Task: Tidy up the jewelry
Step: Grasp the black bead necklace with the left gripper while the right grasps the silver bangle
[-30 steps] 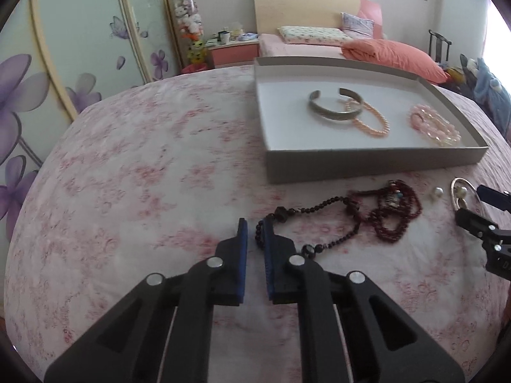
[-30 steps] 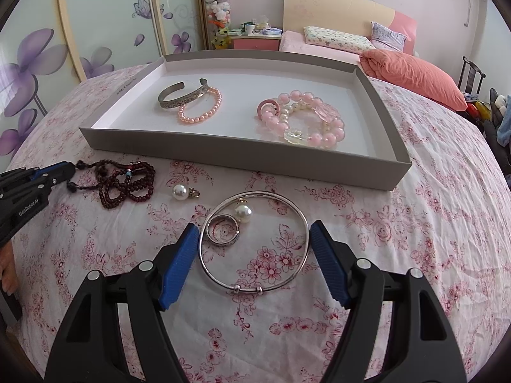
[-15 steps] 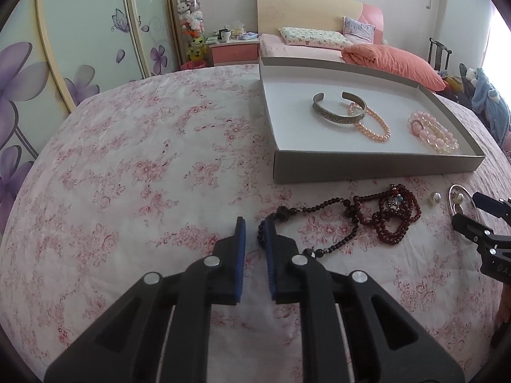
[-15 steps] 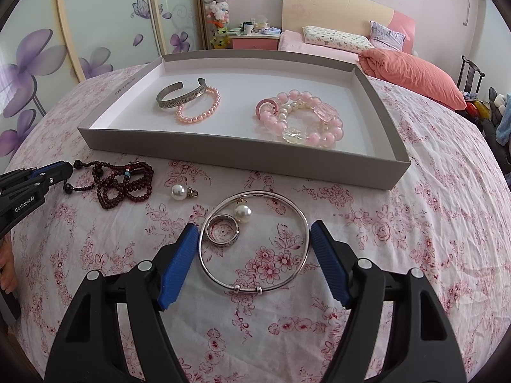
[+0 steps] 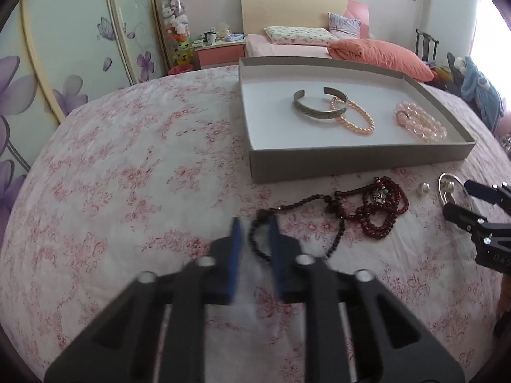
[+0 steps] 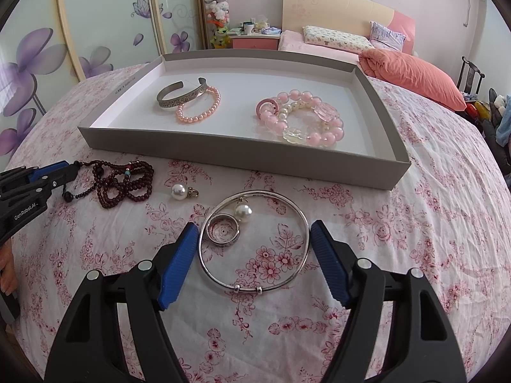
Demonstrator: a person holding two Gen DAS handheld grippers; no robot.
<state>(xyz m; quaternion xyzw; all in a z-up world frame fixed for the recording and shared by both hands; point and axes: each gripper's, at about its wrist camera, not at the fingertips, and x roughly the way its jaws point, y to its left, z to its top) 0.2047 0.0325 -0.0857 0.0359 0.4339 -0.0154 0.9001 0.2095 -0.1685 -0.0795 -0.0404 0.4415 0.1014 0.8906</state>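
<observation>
Holding two claws over jewelry on a flowered bedspread [image 6: 415, 239], with a gray tray [image 6: 223, 151] beyond them.

The left claw [image 5: 254, 233] has just been closing; its jaws stand nearly together, pinching the dark end loop of a bead necklace [image 5: 377, 210], whose red-brown coils trail away ahead and to its right. The right claw [image 6: 253, 225] is spread wide with a silver bangle [image 6: 223, 274] flat between its jaws, the pads just beside its rim. A ring [image 6: 223, 242] and a pearl [image 6: 242, 212] lie inside the bangle. Another pearl [image 6: 178, 191] lies ahead and left of this claw.
</observation>
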